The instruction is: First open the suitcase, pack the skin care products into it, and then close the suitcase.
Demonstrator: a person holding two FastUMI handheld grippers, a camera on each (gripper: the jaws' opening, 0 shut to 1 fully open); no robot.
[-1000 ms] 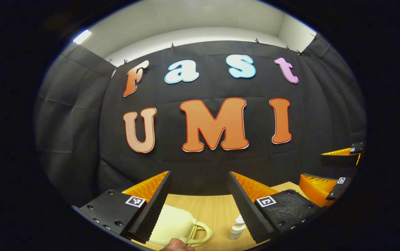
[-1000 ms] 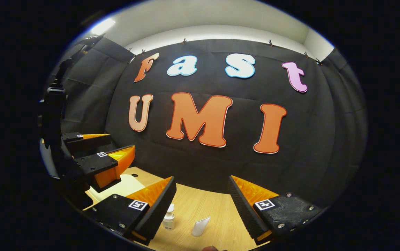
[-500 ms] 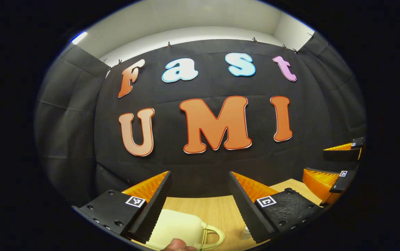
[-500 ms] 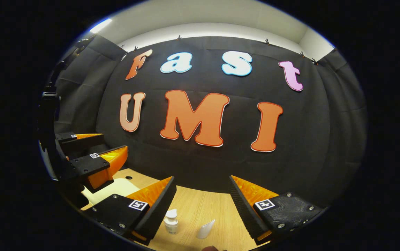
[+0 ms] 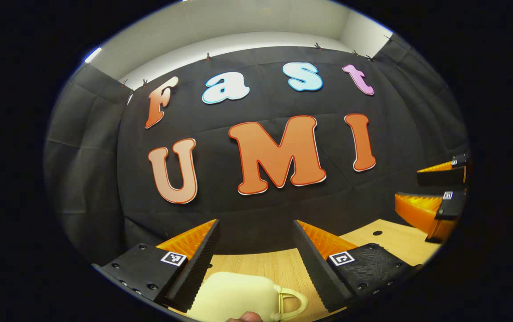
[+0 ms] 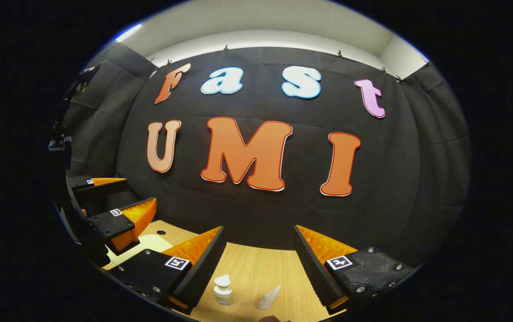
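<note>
Both grippers tilt lower than before, fingers parted, left gripper (image 5: 256, 250) over the pale-yellow handled suitcase (image 5: 238, 295), right gripper (image 6: 258, 255) over the small white pump bottle (image 6: 223, 290).

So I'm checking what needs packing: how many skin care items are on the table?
2: a white pump bottle and a white tube just right of it, both between the right gripper's fingers. Others may be hidden.
</note>
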